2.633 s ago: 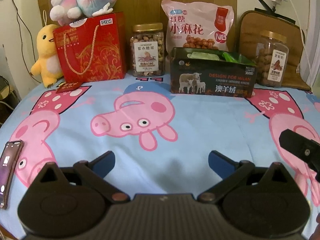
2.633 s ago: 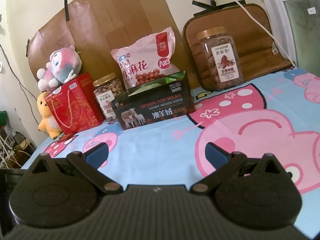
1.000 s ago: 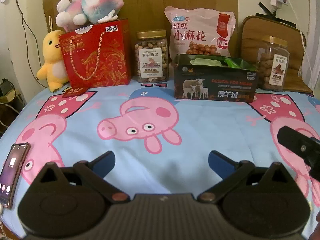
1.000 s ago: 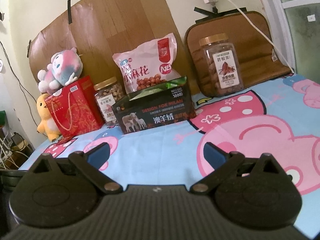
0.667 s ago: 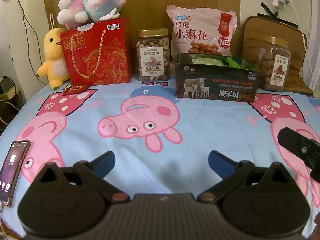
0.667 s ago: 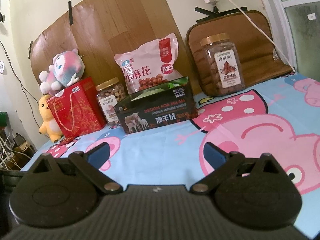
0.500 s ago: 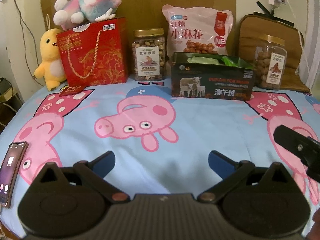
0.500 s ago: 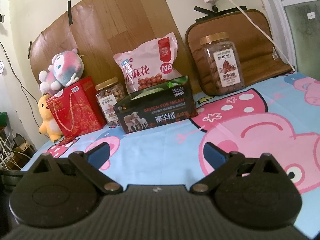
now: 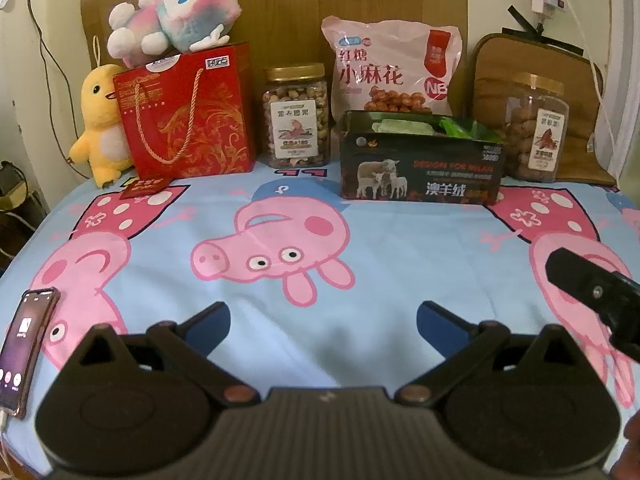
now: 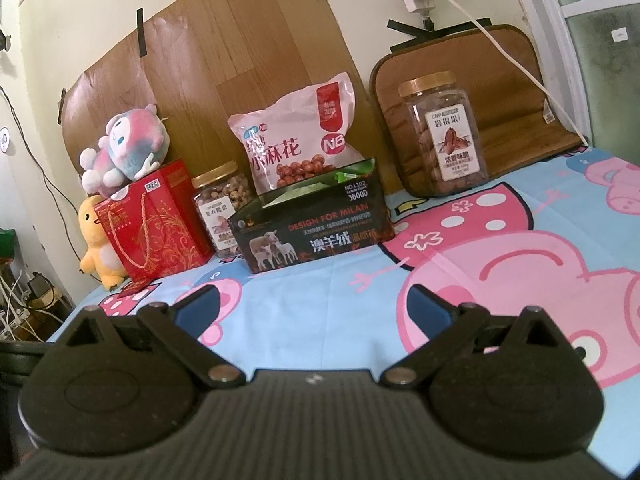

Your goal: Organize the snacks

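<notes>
Snacks line the upper frame: pink bag [image 9: 394,70] behind dark box [image 9: 420,168], jars beside. Both tools, left tool [image 9: 323,322] and right tool [image 10: 311,303], hang released and empty. Squeezing the slippery bag risks toppling it.

A bed [image 9: 392,280] covered in a light-blue sheet printed with pink cartoon pigs carries everything. Along its far edge, from the left, stand a yellow plush duck [image 9: 100,124], a red gift bag [image 9: 188,116], a nut jar [image 9: 297,116], a pink snack bag [image 9: 394,68] behind a dark open box [image 9: 420,172], and a second jar [image 9: 536,128]. A small red packet [image 9: 146,187] lies before the gift bag, a phone [image 9: 24,344] at the near left edge.
</notes>
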### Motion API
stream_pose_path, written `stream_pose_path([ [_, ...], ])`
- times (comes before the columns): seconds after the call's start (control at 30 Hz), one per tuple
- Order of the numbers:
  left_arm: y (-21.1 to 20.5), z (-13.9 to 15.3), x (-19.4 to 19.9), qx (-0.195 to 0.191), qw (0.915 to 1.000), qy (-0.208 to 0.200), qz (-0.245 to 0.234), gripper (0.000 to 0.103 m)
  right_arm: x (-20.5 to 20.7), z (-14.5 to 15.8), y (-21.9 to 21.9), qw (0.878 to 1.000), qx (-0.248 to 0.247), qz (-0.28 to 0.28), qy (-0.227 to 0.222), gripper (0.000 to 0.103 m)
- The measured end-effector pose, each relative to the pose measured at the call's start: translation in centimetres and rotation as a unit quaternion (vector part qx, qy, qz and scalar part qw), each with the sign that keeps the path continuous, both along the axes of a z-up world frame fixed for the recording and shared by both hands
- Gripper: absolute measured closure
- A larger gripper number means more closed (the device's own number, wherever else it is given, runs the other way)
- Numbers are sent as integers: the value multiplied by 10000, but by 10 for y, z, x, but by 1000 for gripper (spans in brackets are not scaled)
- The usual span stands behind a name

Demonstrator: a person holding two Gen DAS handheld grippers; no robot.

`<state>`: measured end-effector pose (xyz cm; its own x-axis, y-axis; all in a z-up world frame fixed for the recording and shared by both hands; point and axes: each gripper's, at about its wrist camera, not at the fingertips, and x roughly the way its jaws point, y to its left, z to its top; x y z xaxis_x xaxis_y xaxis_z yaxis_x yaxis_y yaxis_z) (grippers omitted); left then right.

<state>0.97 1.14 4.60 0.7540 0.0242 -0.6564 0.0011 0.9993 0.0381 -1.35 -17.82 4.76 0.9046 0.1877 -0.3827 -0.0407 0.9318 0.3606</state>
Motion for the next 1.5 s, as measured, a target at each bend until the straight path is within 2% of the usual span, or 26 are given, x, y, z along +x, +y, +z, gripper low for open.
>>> stream_pose_path([
  [0.47, 2, -6, 6, 112, 9997, 125, 182, 0, 0, 0, -2, 10000, 49, 4, 0, 2],
  [1.23, -6, -7, 3, 108, 9997, 181, -103, 0, -2, -1, -5, 9998, 139, 122, 32, 4],
  [1.5, -5, -6, 5, 81, 9998, 182, -59, 0, -2, 0, -5, 9998, 119, 140, -6, 4],
])
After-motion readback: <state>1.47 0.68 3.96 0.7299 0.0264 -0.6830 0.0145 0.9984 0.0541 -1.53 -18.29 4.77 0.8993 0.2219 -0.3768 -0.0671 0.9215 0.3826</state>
